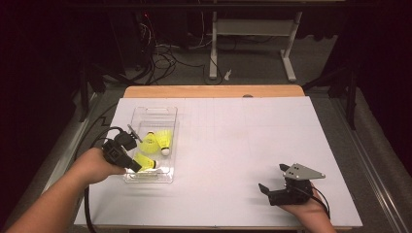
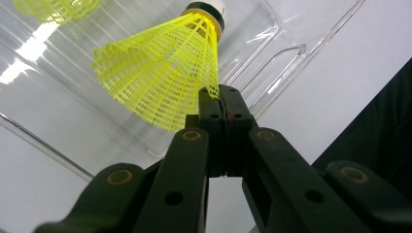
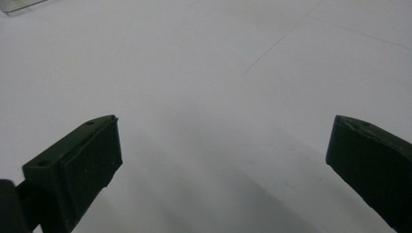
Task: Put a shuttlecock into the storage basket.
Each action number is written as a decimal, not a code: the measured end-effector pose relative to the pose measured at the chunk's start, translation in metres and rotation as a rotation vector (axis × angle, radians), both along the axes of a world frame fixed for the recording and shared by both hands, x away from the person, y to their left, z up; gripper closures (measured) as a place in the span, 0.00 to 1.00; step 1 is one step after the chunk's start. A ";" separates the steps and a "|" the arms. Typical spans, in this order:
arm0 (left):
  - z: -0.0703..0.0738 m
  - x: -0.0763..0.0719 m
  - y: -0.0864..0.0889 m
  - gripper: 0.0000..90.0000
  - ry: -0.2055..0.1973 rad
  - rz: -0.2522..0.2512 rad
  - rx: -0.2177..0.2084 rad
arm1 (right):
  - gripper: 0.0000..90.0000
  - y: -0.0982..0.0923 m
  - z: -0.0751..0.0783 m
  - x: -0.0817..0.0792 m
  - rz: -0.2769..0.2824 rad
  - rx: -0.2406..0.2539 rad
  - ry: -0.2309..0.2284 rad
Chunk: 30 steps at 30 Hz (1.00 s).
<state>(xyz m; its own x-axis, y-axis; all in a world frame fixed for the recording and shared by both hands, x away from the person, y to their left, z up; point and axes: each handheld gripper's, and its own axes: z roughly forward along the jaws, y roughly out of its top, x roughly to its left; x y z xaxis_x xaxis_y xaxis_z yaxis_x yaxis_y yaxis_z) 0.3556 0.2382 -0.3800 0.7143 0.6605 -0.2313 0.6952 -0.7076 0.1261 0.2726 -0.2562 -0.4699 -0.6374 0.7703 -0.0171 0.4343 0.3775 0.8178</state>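
Closest to the lens in the left gripper view, the left gripper has its black jaws pinched right together on the edge of a yellow shuttlecock's mesh skirt, so it's clamped on that thin rim and nothing else. That shuttlecock hangs over the clear plastic tray, cork end pointing away from the jaws. From the high view you can see the same gripper at the near left corner of the tray, with a second yellow shuttlecock already lying inside, a bit farther back.

My read is that this is the placing step: shuttlecocks are going into the tray, and this one is low over it but not let go yet. Next move probably just needs the jaws to part with the thing fully inside the tray walls. The grip is on flimsy mesh, so it could swing or snag on a pad when released. I'd keep it low and open gently.

Meanwhile the right gripper sits well apart, down at the near right of the white table sheet, jaws wide apart with nothing between them. Its own view gives just bare white surface between the two pads, plus a sliver of the tray in the far corner.

Labels or brand names: none I can read. The shuttlecock has a dark band around its white cork, no lettering legible, and the tray is plain.
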 end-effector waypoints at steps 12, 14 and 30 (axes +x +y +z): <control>-0.008 0.002 0.001 1.00 0.013 0.000 0.009 | 0.00 0.000 0.000 0.000 0.000 -0.001 0.001; -0.008 0.003 0.001 1.00 0.018 -0.006 0.011 | 0.00 0.000 -0.001 0.000 0.002 -0.004 0.002; -0.014 0.001 -0.003 1.00 0.025 0.040 -0.009 | 0.00 0.000 -0.001 0.001 0.001 -0.007 0.005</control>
<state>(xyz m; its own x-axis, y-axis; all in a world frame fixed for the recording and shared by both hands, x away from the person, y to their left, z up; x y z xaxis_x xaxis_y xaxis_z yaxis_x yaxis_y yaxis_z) 0.3570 0.2355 -0.3944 0.6809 0.6867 -0.2546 0.7263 -0.6778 0.1142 0.2732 -0.2562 -0.4710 -0.6383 0.7696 -0.0195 0.4377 0.3836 0.8132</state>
